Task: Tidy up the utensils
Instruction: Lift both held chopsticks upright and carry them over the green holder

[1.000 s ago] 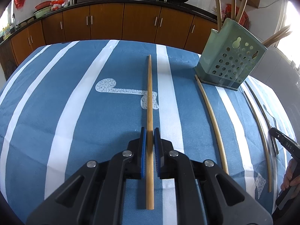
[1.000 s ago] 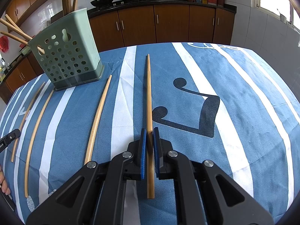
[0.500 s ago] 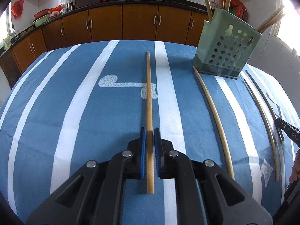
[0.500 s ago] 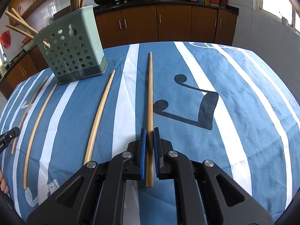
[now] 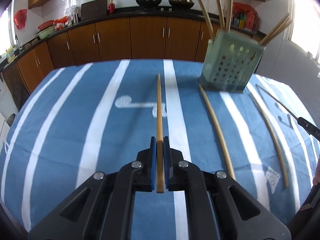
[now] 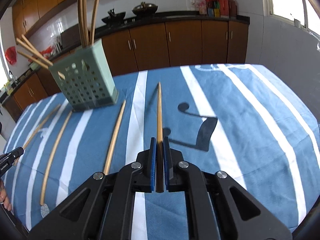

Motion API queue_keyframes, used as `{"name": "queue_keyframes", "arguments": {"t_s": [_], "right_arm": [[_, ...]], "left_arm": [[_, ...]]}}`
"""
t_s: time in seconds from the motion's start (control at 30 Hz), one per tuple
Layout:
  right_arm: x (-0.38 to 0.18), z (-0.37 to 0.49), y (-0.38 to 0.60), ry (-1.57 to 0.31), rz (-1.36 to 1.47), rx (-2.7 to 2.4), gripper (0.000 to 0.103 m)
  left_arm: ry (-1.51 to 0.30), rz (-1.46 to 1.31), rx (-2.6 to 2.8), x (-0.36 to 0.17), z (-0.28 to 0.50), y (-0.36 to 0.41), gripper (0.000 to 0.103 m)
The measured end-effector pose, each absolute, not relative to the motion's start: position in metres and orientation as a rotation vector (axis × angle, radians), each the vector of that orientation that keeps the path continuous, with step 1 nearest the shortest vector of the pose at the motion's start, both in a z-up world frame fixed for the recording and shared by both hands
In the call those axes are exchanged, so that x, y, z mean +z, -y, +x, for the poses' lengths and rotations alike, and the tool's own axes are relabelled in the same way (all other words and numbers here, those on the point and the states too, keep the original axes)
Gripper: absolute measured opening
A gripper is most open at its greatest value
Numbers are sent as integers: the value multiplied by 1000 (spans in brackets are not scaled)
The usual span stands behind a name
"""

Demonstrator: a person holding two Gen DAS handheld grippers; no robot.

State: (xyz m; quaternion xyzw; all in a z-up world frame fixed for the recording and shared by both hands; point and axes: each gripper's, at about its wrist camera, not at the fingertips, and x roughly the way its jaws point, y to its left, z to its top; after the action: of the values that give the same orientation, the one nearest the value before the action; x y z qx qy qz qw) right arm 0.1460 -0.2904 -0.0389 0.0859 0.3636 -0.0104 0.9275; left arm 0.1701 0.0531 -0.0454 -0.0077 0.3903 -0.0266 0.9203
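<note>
My left gripper (image 5: 159,140) is shut on a wooden chopstick (image 5: 159,108) that points straight ahead above the blue striped cloth. My right gripper (image 6: 159,141) is shut on another wooden chopstick (image 6: 159,112), also lifted, its shadow on the cloth. A green perforated utensil holder (image 5: 230,68) stands at the far right in the left wrist view and at the far left in the right wrist view (image 6: 86,84), with several chopsticks standing in it.
Loose chopsticks lie on the cloth near the holder (image 5: 217,124) (image 5: 270,130) (image 6: 115,134) (image 6: 55,146). Each gripper's tip shows at the edge of the other's view (image 5: 308,125) (image 6: 11,156). Kitchen cabinets (image 5: 130,38) stand beyond the table.
Both grippers have lifted and tilted up with their chopsticks. The holder and cabinets now sit lower in both views and more of the kitchen shows.
</note>
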Motion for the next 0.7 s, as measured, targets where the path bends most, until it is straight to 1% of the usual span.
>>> {"name": "queue_keyframes", "arguments": {"t_s": [0.33, 0.57, 0.7], "right_arm": [[20, 137, 306, -567, 211, -23, 7], [38, 134, 311, -516, 229, -20, 7], [44, 133, 311, -502, 237, -18, 7]], "left_arm": [[-563, -148, -65, 34, 161, -71, 8], [-474, -167, -67, 68, 159, -72, 8], [-462, -162, -66, 75, 158, -71, 8]]}}
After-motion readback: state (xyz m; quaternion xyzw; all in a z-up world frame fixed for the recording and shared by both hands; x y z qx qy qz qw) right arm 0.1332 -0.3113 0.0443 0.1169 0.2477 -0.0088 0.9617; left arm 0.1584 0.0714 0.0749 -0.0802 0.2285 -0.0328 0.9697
